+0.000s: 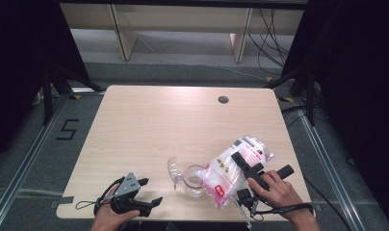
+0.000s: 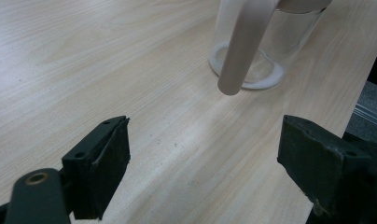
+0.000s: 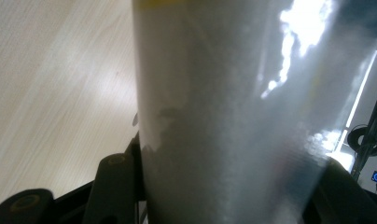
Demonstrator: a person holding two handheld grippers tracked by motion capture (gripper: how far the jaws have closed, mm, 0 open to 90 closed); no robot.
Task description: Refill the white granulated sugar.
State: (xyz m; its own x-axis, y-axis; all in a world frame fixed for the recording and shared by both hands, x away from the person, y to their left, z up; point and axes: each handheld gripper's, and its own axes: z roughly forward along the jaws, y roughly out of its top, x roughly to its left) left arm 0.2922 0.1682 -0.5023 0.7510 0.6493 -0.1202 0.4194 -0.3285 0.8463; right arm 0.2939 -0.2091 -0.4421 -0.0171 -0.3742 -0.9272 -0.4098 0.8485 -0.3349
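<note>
A clear glass jar [image 1: 195, 180] stands near the table's front edge with its clear lid [image 1: 174, 169] swung open to the left. A plastic bag of white grains with red print [image 1: 226, 166] lies tilted, its lower end against the jar's right side. My right gripper [image 1: 241, 176] is shut on the bag [image 3: 224, 93], which presses against its fingers [image 3: 116, 186]. My left gripper [image 1: 150, 191] rests open at the front left, nothing between its fingers. From my left gripper [image 2: 210, 163] the jar [image 2: 270, 51] stands ahead, with a white ring at its base and a blurred pale bar in front.
The light wooden table [image 1: 173, 120] has a round cable hole [image 1: 223, 99] near its far right. Its front edge runs just below both hands. A black "5" mark [image 1: 67, 129] is on the floor at the left. Wooden furniture legs and cables lie beyond the far edge.
</note>
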